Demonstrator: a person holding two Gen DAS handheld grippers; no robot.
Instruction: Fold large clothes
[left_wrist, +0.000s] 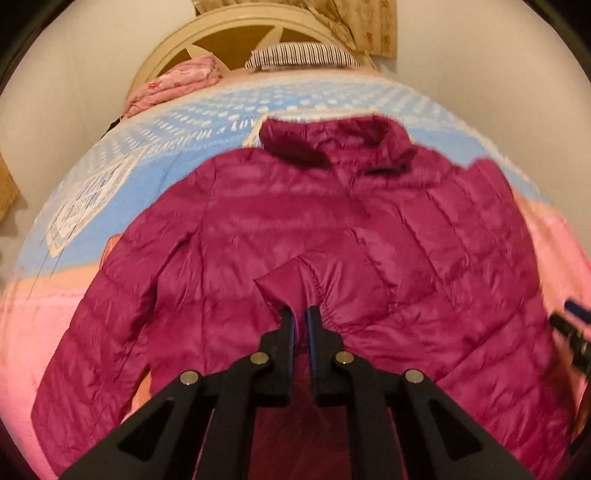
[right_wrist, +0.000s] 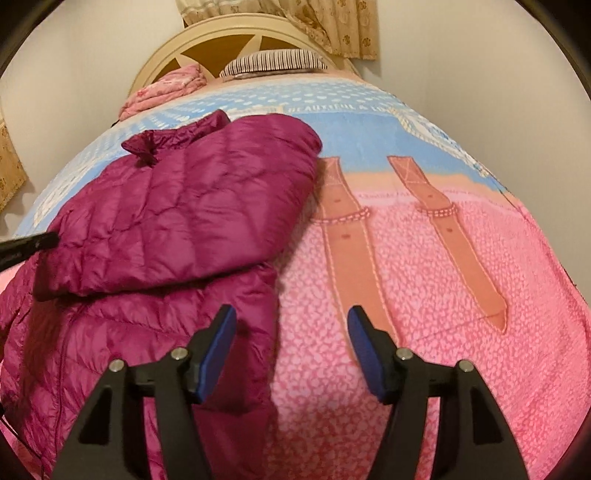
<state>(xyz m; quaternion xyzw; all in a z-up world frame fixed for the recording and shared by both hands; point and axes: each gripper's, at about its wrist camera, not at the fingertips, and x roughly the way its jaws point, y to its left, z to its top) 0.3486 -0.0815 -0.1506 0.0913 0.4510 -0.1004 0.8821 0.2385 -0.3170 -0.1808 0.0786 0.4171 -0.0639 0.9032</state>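
Magenta quilted puffer jacket (left_wrist: 280, 229) spread flat across the middle of the bed (right_wrist: 424, 295), collar toward the headboard (left_wrist: 221, 40), laid out for folding. Right sleeve (right_wrist: 177, 221) already crossed over the body, cuff (left_wrist: 286, 286) lying mid-back. Left gripper (left_wrist: 300, 314) clenched on that cuff, fabric pinched between the near-touching fingers, probably to place or tug the sleeve straight. Right gripper (right_wrist: 291, 325) released, blue pads (right_wrist: 221, 343) wide apart over the jacket's side edge and the pink blanket, holding nothing, likely lining up for the next pinch.
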